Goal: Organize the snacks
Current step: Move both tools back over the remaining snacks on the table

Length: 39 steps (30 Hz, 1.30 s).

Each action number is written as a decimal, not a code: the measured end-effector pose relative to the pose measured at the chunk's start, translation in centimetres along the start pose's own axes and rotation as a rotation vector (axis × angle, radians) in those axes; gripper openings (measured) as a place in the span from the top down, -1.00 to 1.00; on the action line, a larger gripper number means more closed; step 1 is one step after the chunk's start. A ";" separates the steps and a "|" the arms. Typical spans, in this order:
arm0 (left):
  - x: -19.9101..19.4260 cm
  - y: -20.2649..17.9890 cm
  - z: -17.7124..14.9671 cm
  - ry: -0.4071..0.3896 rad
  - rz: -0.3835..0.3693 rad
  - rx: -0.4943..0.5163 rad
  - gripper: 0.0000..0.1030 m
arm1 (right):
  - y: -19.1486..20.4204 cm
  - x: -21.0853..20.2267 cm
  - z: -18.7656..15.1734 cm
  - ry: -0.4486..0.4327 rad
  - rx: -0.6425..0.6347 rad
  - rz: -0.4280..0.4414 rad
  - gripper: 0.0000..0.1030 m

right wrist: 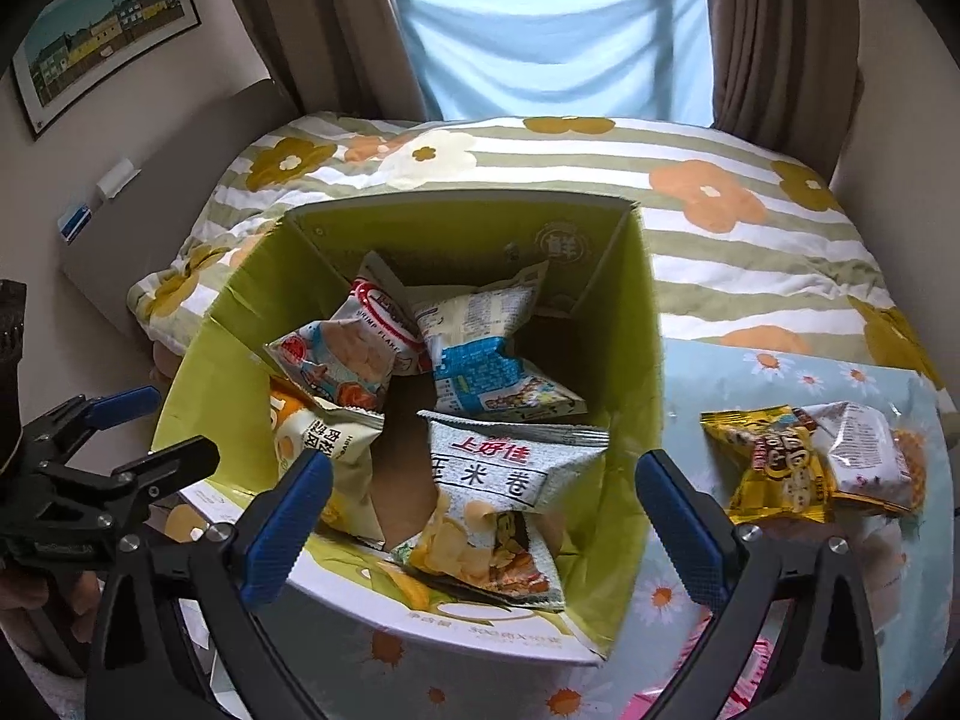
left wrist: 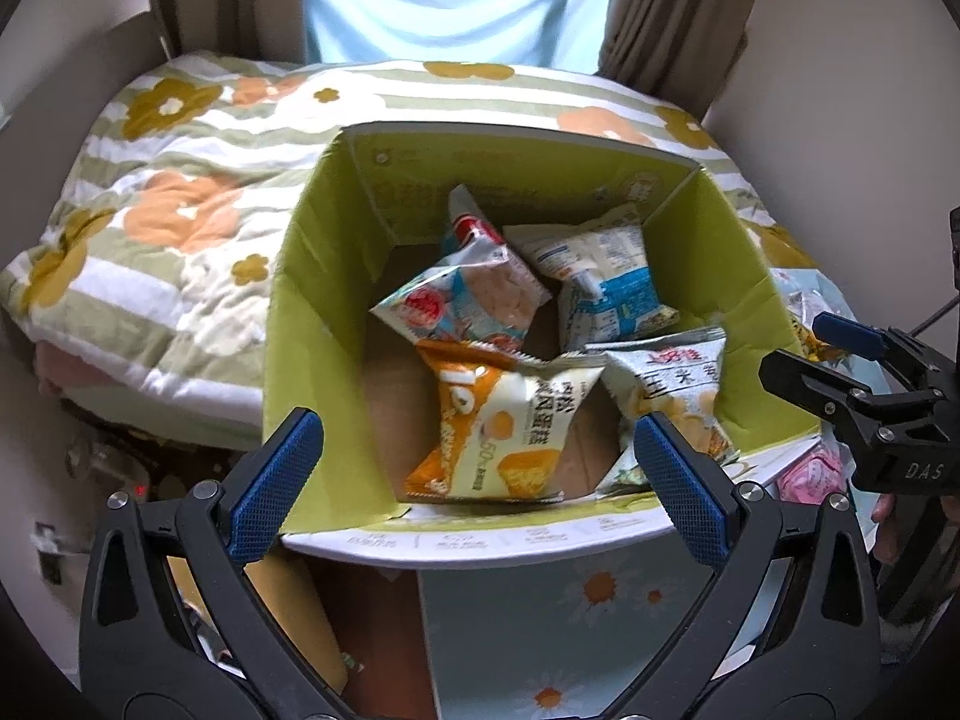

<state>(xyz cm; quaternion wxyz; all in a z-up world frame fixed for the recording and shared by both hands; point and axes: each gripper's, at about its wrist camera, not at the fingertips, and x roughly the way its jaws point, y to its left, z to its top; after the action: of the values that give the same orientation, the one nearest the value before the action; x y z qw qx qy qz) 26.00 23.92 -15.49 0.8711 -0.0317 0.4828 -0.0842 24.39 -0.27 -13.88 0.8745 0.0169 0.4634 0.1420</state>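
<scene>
My left gripper [left wrist: 477,459] and right gripper [right wrist: 483,504] had black frames, blue textured pads [left wrist: 273,483], silver screws.

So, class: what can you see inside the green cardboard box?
Inside the green cardboard box lie five snack packets: a grey corn-roll packet, a blue-and-white one, a shrimp-flakes bag, a pale blue one and an orange-and-white cake packet. They overlap, so anything beneath is hidden.

Floral quilt [right wrist: 720,228], brown curtains [right wrist: 774,36], framed picture [right wrist: 102,30].
</scene>
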 end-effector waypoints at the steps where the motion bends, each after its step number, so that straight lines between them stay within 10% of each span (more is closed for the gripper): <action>1: 0.0 -0.2 0.0 -0.004 -0.008 0.002 -0.99 | -0.2 -0.4 0.0 -0.005 0.002 -0.010 -0.96; 23: -3.7 -17.2 -2.7 -0.089 -0.081 0.131 -0.99 | -13.9 -11.4 -3.9 -0.112 0.058 -0.085 -0.96; 39: 2.1 -35.0 -7.4 0.033 -0.035 0.234 -0.99 | -28.2 -13.2 -11.1 -0.042 0.056 -0.096 -0.96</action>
<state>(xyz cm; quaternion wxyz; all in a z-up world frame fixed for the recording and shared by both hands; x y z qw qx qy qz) 16.75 -10.67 -16.45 0.8592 0.0634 0.4832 -0.1557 14.94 -31.98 -14.10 0.8891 0.0220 0.4489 0.0864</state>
